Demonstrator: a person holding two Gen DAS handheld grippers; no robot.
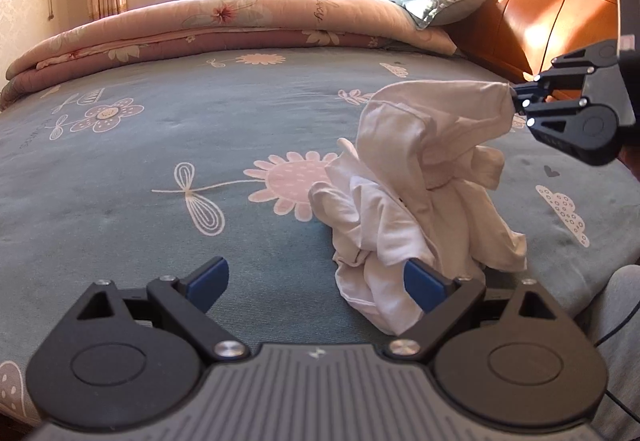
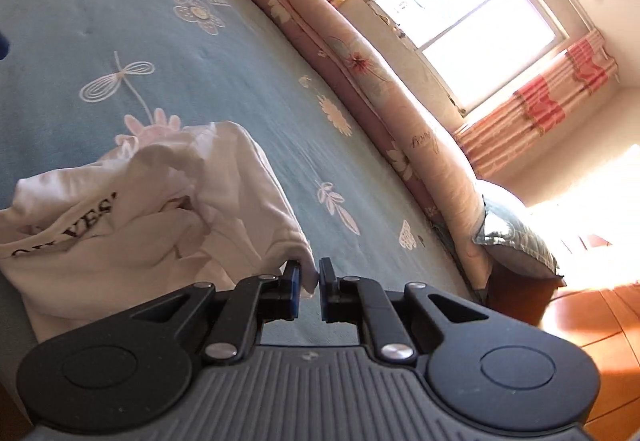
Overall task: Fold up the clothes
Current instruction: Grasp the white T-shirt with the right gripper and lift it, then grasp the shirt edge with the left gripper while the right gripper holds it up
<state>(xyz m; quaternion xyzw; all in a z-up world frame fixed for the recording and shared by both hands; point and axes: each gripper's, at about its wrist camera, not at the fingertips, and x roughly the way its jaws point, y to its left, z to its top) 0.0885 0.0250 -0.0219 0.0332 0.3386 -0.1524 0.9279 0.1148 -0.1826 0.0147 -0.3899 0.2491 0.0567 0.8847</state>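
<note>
Right gripper (image 2: 309, 279) was clamped on an edge of the white shirt (image 1: 416, 177) — that corner lifted up at right, the rest crumpled on the blue floral bedsheet (image 1: 160, 145), near side. Left gripper (image 1: 316, 281) sat low at the near edge, jaws wide apart, its right finger (image 1: 424, 283) touching the bottom of the heap. Black lettering showed on the shirt in the right wrist view. Folded pink quilt (image 1: 224, 25) lay along the far side — pillow (image 1: 436, 1) at far right.

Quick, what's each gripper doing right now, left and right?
Left gripper: open, holding nothing, beside the crumpled white garment.
Right gripper: closed on an edge of the white garment, lifting it.
</note>
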